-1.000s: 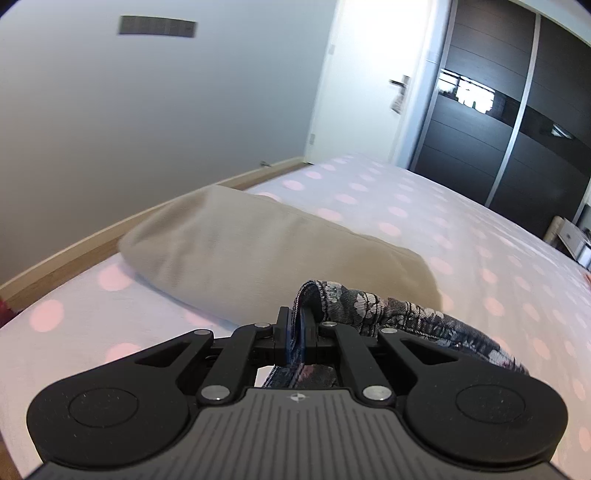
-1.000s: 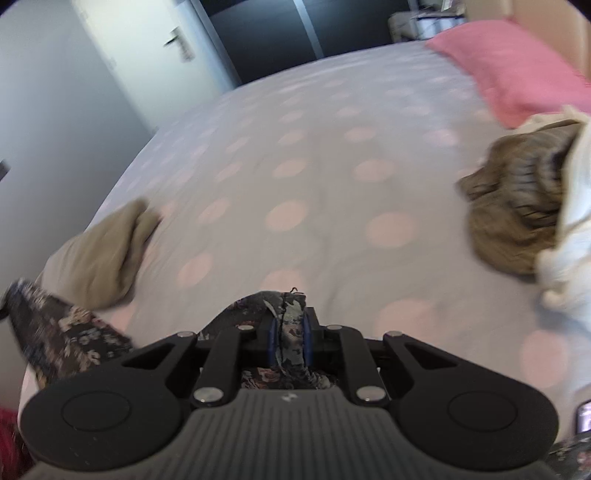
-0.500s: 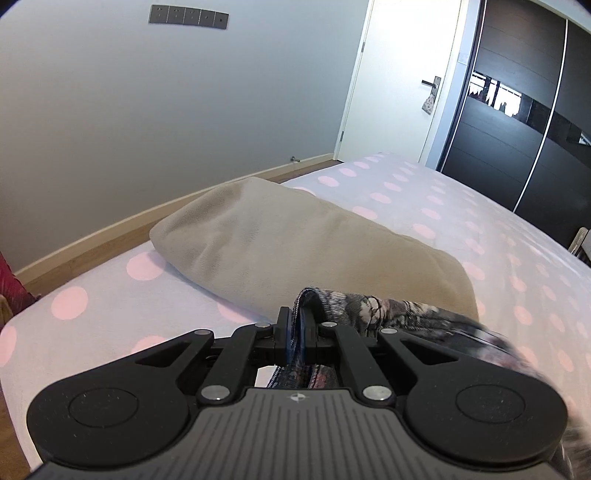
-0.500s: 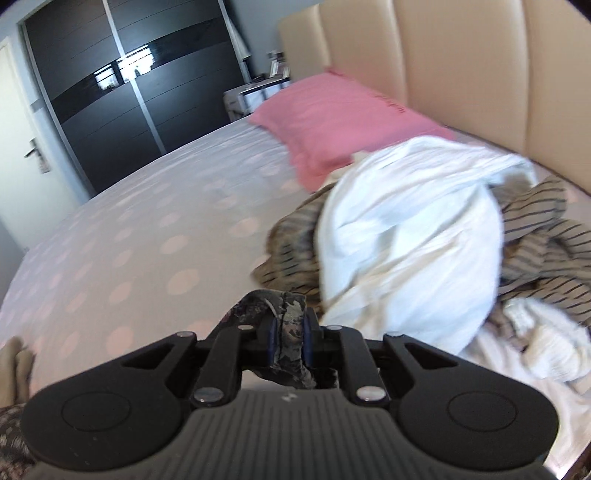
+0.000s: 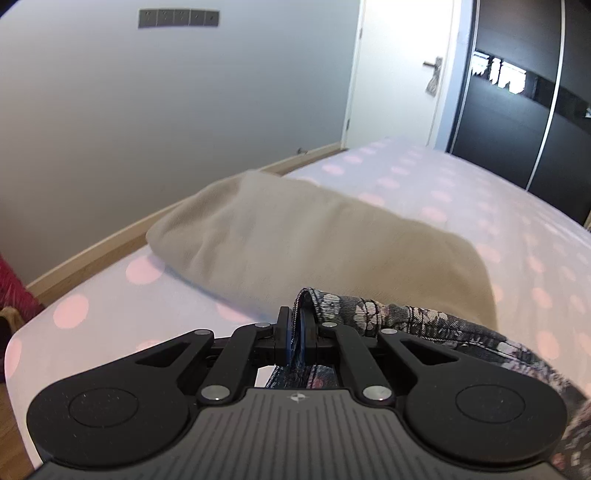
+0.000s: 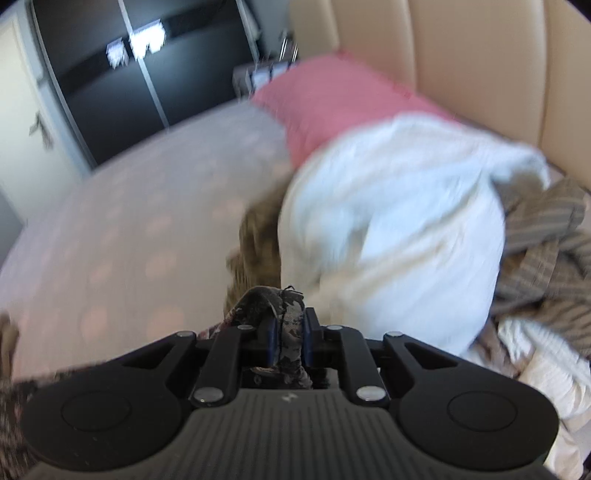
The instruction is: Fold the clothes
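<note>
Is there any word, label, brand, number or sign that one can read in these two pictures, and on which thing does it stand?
No readable text in either view.
Small emblem on the grey ribbed body of the left gripper: a mark, no letters.
Small emblem on the body of the right gripper: too blurred to read.
Dark grey row of wall switches: faint marks, too small to read.
Dark floral denim garment: pattern only, no label visible.

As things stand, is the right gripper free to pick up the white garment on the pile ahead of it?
Probably not yet. The right gripper is shut on the floral garment, so its jaws are occupied. The white garment lies uncovered on top of the pile just ahead; only the held cloth stands in the way.
</note>
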Motion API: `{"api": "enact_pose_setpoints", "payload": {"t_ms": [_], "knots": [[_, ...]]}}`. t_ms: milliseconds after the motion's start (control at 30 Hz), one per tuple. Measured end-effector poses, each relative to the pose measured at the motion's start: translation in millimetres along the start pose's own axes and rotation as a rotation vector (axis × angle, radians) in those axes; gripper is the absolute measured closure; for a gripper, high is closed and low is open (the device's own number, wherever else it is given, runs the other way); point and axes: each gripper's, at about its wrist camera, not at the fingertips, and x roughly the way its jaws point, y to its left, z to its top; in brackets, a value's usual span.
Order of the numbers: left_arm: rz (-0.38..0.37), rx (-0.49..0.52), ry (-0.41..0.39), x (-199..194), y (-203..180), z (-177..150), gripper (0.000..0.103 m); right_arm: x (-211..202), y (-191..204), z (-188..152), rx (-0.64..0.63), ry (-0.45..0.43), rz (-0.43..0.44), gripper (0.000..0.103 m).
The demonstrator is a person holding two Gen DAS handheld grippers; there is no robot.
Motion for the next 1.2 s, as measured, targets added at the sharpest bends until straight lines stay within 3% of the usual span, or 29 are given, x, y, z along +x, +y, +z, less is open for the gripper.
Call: {"api": "enact_pose_setpoints", "payload": {"t_ms": [133, 433, 600, 733, 833, 933, 1033, 1200], "knots": [[0.026, 0.005, 0.010, 4, -6, -1, 0.100, 19, 3, -35, -0.162, 0.176, 0.000, 0.087], [0.085, -0.021, 0.027, 5, -18, -1, 0.100, 17, 4, -99, -0.439, 0.414, 0.123, 0.089], [0.110, -0.039, 0.032, 4, -20, -1, 0.100, 26, 10, -130, -0.562, 0.511, 0.145, 0.088], [0.118, -0.033, 0.030, 2, -23, -1, 0.100, 25, 17, -136, -0.625, 0.564, 0.155, 0.076], [0.124, -0.023, 0.028, 3, -24, -2, 0.100, 15, 17, -138, -0.655, 0.584, 0.161, 0.076], [0.123, -0.027, 0.034, 5, -23, -2, 0.100, 3, -1, -123, -0.554, 0.537, 0.163, 0.075], [0.123, -0.024, 0.034, 6, -22, -2, 0.100, -6, -28, -97, -0.350, 0.473, 0.197, 0.070], [0.129, -0.014, 0.033, 7, -24, -3, 0.100, -7, -58, -74, -0.063, 0.384, 0.268, 0.069]]}}
